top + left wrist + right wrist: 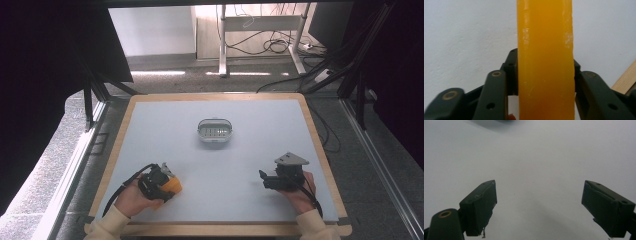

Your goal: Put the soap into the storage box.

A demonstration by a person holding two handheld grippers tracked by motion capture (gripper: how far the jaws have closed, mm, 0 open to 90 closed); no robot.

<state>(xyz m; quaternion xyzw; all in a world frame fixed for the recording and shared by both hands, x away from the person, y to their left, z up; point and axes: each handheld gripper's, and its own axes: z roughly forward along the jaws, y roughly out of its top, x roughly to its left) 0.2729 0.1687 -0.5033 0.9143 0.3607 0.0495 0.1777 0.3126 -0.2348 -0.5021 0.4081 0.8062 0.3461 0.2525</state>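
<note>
An orange, waxy bar [173, 186] sits at the near left of the pale mat, and my left gripper [167, 183] is shut on it. In the left gripper view the bar [545, 50] stands upright between the two black jaws, which press on both of its sides. Near the table's right front, my right gripper [264, 179] points left and rests low over the mat. Its fingers [480, 205] stand wide apart and open, with only bare mat between them. A small white oval dish [216, 130] with a grey rim sits mid-table, well beyond both grippers.
The pale mat [215, 165] lies on a wooden-edged table [320, 150]. A strip of that wooden edge [625, 81] shows beside the left gripper. Black frame posts [90, 105] stand at the table's sides, and cables lie on the floor behind.
</note>
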